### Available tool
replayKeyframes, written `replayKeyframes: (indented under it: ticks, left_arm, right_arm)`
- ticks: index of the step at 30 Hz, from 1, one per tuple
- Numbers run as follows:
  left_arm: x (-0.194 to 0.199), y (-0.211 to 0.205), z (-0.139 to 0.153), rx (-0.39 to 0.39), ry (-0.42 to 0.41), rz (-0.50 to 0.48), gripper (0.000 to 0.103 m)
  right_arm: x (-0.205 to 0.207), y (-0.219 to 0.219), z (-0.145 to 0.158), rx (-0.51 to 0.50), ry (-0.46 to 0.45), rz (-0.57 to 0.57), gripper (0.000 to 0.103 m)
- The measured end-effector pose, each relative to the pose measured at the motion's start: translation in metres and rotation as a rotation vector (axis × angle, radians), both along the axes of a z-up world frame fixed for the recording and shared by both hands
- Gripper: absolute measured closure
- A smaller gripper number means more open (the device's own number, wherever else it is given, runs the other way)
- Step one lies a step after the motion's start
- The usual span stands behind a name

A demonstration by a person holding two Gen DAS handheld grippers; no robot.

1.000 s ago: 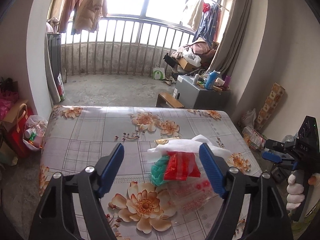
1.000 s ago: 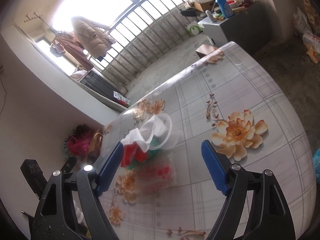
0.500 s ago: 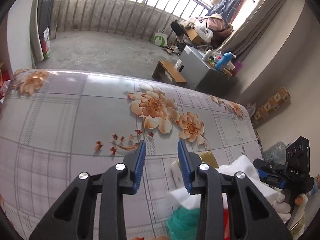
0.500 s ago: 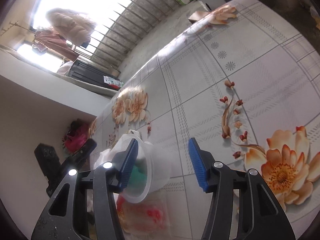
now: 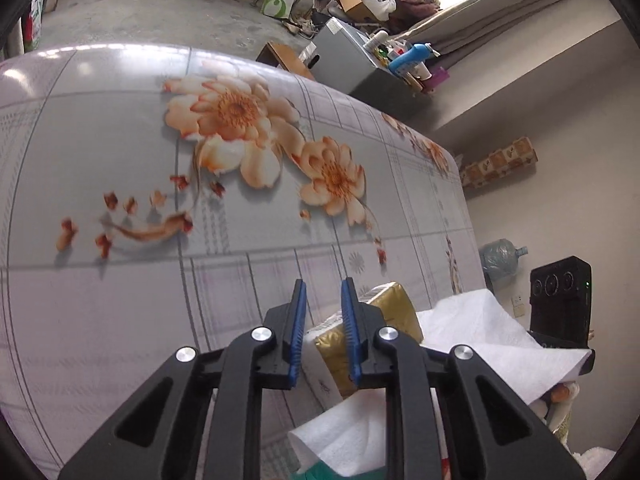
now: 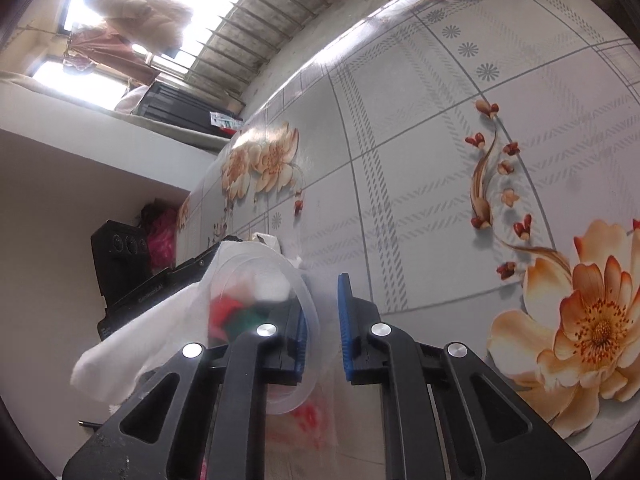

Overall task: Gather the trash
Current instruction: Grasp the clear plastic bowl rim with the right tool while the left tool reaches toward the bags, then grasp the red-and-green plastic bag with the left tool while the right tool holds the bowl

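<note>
I close my left gripper point(image 5: 322, 334) around a gold packet point(image 5: 380, 320) and my right gripper point(image 6: 322, 328) around the clear cup's point(image 6: 272, 320) rim, both jaws narrowing, gathering the trash heaped near the table point(image 5: 120, 280) edge.

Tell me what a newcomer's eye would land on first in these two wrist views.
First, the big orange flowers printed on the grey checked tablecloth, filling the middle of both views. Then the heap of trash at the near edge: a gold packet and white tissue by the left gripper, and a clear plastic cup stuffed with red and green scraps at the right gripper.
</note>
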State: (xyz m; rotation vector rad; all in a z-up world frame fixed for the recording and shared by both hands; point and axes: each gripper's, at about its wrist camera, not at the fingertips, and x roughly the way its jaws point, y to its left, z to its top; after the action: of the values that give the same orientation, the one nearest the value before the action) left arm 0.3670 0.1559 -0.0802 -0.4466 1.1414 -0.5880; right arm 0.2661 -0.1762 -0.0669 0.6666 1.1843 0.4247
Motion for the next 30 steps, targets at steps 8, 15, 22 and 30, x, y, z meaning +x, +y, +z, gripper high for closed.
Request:
replayKeyframes:
  ticks: [8,15,22,30]
  left_arm:
    - [-0.07,-0.006,-0.005,-0.055,0.039,0.015,0.088]
    - [-0.137,-0.014,-0.003,-0.096,0.059,0.026,0.088]
    - [-0.168,-0.008,0.021,-0.028,-0.051,0.073,0.086]
    - [-0.215,-0.001,0.082,0.031,-0.279,0.085,0.073]
  right_arm:
    - [-0.07,-0.022,0.006,-0.026,0.009,-0.016,0.092]
    - [-0.142,-0.042,0.011,-0.11,0.021,-0.047,0.092]
    - [-0.162,-0.054,0.008,-0.136,0.015,-0.073,0.088]
    - [-0.175,-0.06,0.021,-0.142,-0.033,-0.1,0.07]
